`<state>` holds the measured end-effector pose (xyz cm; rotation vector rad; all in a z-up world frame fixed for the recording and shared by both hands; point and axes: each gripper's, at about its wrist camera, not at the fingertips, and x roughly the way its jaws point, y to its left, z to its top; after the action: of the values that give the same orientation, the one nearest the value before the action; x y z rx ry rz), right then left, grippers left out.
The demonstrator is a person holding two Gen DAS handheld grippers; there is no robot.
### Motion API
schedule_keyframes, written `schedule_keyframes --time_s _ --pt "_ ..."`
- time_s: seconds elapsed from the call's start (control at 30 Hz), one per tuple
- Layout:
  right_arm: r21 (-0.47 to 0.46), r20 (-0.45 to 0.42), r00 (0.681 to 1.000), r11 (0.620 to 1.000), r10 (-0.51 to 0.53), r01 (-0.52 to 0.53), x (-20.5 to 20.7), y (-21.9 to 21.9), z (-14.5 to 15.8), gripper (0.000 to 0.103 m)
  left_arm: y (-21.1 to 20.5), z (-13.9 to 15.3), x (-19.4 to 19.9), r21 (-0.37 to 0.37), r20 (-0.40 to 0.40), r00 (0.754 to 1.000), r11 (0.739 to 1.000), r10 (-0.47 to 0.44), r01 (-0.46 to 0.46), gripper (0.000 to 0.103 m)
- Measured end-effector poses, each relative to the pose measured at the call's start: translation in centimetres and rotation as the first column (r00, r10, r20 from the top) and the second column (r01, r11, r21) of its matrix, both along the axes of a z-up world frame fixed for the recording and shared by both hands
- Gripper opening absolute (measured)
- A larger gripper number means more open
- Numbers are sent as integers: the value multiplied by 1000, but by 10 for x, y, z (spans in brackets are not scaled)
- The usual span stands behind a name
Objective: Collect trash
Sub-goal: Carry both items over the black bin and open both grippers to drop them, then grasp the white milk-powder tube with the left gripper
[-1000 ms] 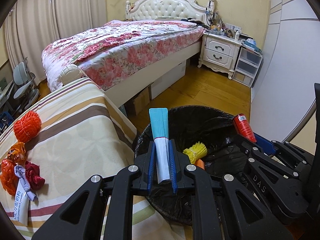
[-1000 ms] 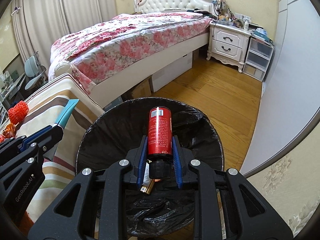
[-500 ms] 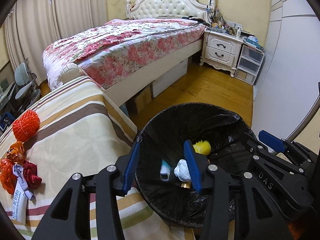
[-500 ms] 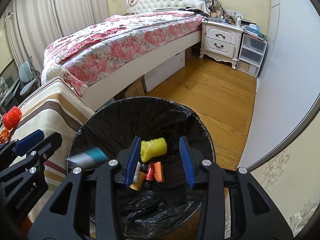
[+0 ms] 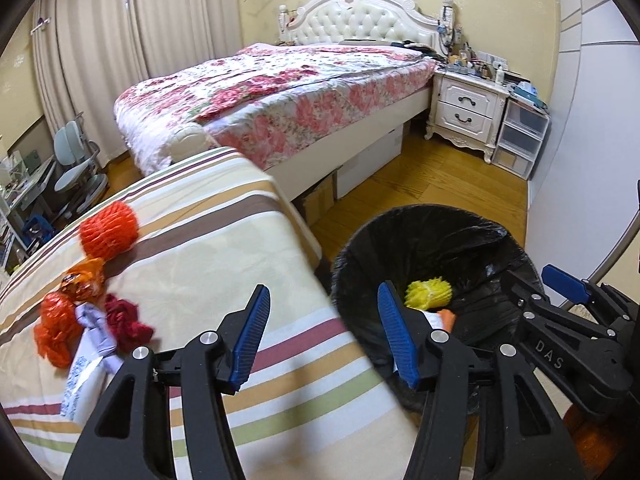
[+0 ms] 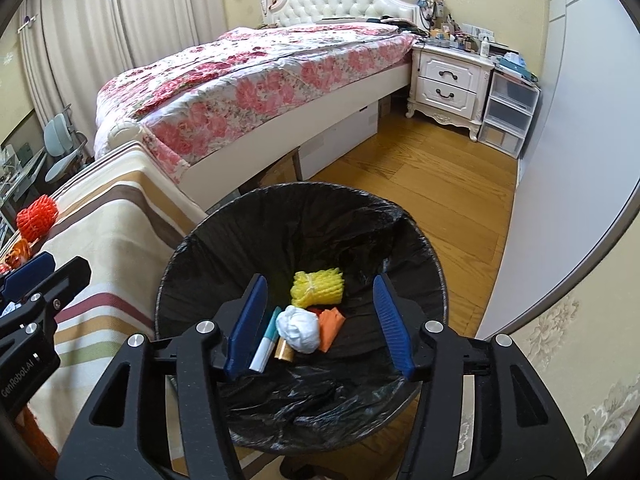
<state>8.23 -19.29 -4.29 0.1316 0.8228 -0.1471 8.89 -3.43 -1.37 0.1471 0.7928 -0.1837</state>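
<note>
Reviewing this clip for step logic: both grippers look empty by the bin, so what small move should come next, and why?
Probably swing the left gripper toward the orange net ball on the striped cover. Its jaws are opening with nothing between them, that trash lies uncollected on its side, and the bin already holds the yellow net.

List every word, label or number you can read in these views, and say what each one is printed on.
"DAS" – on the black body of the right gripper, seen from the left wrist view.
"GenRobot.AI" – on the black body of the left gripper, seen from the right wrist view.
White wrapper on the striped cloth: blue print, too blurred to read.
Bottles on the nightstand: labels too small to read.
</note>
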Motion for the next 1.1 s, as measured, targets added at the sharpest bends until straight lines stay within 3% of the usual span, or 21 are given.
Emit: schedule_keyframes --time_s 0.27,0.63,0.97,1.1 --pt "3 -9 996 996 94 -94 -8 41 3 55 52 4 -14 26 9 994 993 112 -112 55" --pt "1 -22 974 975 224 -224 -15 103 5 56 120 2 -33 41 15 967 966 255 -255 55" --pt "-24 -35 958 958 284 -285 -16 134 5 61 165 -11 -31 30 -44 937 938 347 -346 55" --pt "-28 -41 957 957 288 -289 -14 137 4 61 175 -17 -29 7 -84 936 939 343 -344 47"
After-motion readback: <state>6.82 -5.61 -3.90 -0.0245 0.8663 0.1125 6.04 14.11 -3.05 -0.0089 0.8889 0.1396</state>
